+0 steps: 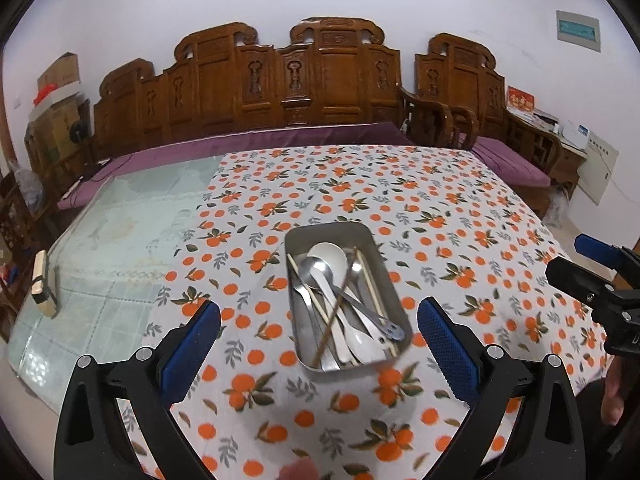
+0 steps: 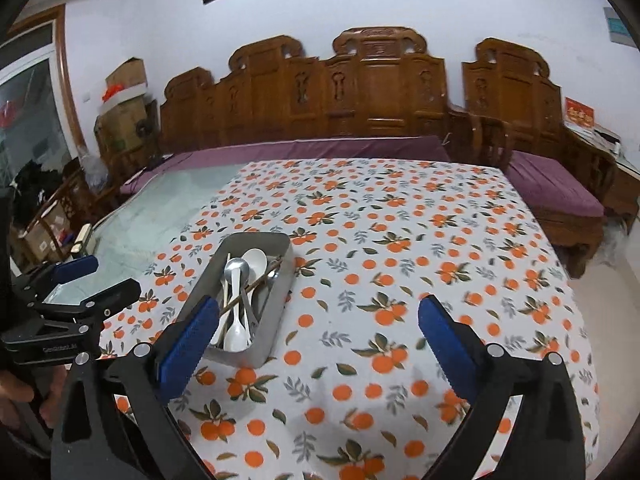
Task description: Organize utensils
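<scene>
Fingers (image 1: 448,344) of left gripper (image 1: 320,332) and right gripper (image 2: 320,332): spread wide, empty. Metal tray (image 1: 376,248) near the table's (image 1: 460,208) middle holds spoons (image 1: 320,270), apparently chopsticks (image 1: 374,284).

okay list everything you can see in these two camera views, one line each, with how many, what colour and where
metal tray: one, grey steel, on the tablecloth near the front middle of the table
spoons: several, silver metal plus one white, lying inside the tray
chopsticks: a few, pale wood and one darker brown, in the tray among the spoons
tablecloth: one, white with orange fruit print, covering most of the table
table: one, bare pale glass top showing on the left
small block: one, cream and black, at the table's left edge
carved bench: one, brown wood with purple cushion, behind the table
left gripper: one, black with blue pads, open, nothing held
right gripper: one, black with blue pads, open, nothing held
</scene>
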A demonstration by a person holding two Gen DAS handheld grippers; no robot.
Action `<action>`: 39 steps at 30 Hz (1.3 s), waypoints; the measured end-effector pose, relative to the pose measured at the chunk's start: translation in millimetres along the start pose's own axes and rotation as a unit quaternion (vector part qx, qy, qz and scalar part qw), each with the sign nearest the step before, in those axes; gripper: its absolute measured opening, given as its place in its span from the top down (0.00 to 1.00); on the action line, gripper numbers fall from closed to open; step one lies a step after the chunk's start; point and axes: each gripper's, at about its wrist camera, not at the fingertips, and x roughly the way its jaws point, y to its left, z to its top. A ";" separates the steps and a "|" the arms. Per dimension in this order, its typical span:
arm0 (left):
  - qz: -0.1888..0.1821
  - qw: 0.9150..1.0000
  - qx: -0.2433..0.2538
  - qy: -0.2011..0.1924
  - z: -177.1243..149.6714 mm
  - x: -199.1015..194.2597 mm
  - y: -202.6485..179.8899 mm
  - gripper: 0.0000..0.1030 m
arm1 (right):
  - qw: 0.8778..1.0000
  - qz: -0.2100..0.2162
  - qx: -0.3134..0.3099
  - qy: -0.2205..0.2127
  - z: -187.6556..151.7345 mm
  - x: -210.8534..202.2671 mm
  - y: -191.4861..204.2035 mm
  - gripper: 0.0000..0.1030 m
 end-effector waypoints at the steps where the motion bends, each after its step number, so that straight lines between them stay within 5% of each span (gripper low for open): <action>1: -0.001 1.000 0.003 -0.001 -0.8 -5.7 -3.6 0.08 | 1.000 -0.006 0.002 -0.004 -3.1 -6.7 -1.4 0.03; 9: -0.009 1.000 0.003 -0.019 -4.6 -44.5 -16.3 0.08 | 0.999 -0.028 0.006 -0.037 -16.0 -51.1 -3.8 0.03; 25: -0.012 0.992 -0.008 -0.124 13.9 -155.8 -30.6 0.08 | 0.988 -0.035 -0.006 -0.150 4.4 -160.8 16.2 0.03; 39: -0.011 0.990 -0.009 -0.139 12.3 -173.2 -34.4 0.08 | 0.986 -0.034 -0.009 -0.165 4.2 -181.4 20.8 0.03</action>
